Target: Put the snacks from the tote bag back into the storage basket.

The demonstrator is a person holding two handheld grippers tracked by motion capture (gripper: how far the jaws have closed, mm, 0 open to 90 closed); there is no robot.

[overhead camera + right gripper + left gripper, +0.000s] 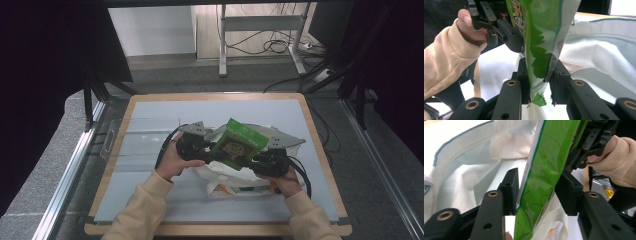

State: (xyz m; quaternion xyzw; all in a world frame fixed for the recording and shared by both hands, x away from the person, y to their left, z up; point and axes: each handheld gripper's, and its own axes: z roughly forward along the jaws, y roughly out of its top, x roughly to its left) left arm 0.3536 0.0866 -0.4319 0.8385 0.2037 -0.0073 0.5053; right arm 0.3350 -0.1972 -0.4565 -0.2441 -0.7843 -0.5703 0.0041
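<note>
Both pairs of my jaws bracket the green snack bag [237, 141], one from each end. On my right gripper [539, 82] the two black pads press a lower corner of the bag between them, so that pair is clamped on it. My left gripper [537, 192] has the bag's edge standing in the gap: the right-hand pad sits against the foil, while the left-hand pad stands just clear of it, so I count that pair as apart rather than gripping.

From the high view the bag is held up off the table [150, 107], over the white cloth bag [235, 176] that lies crumpled below it. Its printed face tilts up toward the camera, its long axis slopes from upper left down to lower right, and its top edge points away toward the table's far side.

My right gripper view shows the printed lettering on the foil and my left hand [471, 32] behind it. My left gripper view shows instead the cloth bag's teal-trimmed rim and my right sleeve [619, 162].
</note>
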